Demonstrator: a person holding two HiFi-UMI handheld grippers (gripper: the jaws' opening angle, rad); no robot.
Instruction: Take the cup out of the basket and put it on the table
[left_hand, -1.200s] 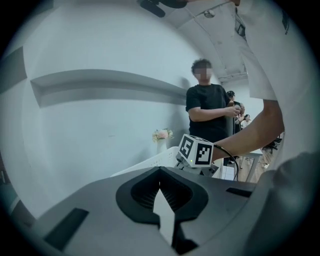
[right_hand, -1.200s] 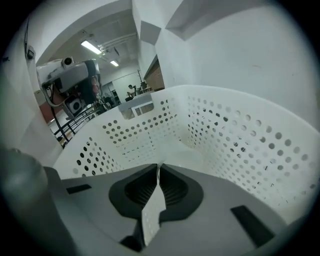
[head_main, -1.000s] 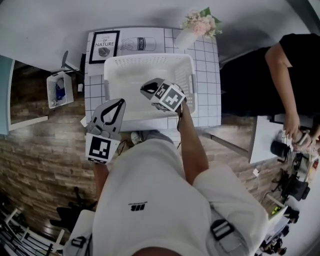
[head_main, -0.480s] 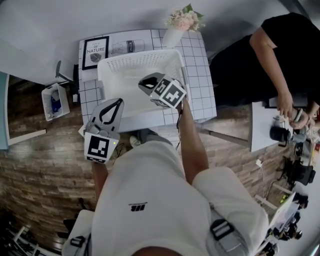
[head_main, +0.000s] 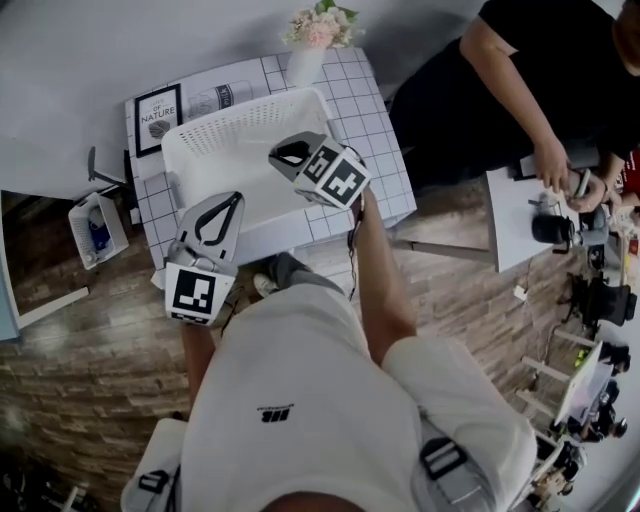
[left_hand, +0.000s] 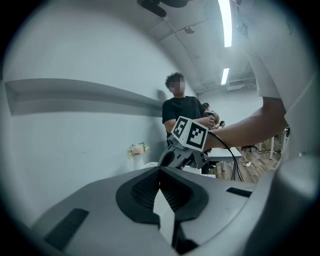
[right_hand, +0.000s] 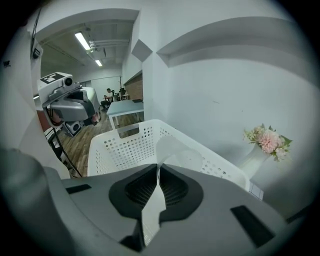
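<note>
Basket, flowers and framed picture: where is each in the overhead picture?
basket (head_main: 240, 132), head view, on its perforated far wall.
flowers (head_main: 318, 25), head view, on the blooms.
framed picture (head_main: 158, 117), head view, middle of the print.

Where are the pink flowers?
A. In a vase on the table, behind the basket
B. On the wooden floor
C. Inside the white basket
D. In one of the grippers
A: the pink flowers stand in a white vase on the tiled table, just past the far corner of the white basket.
</note>
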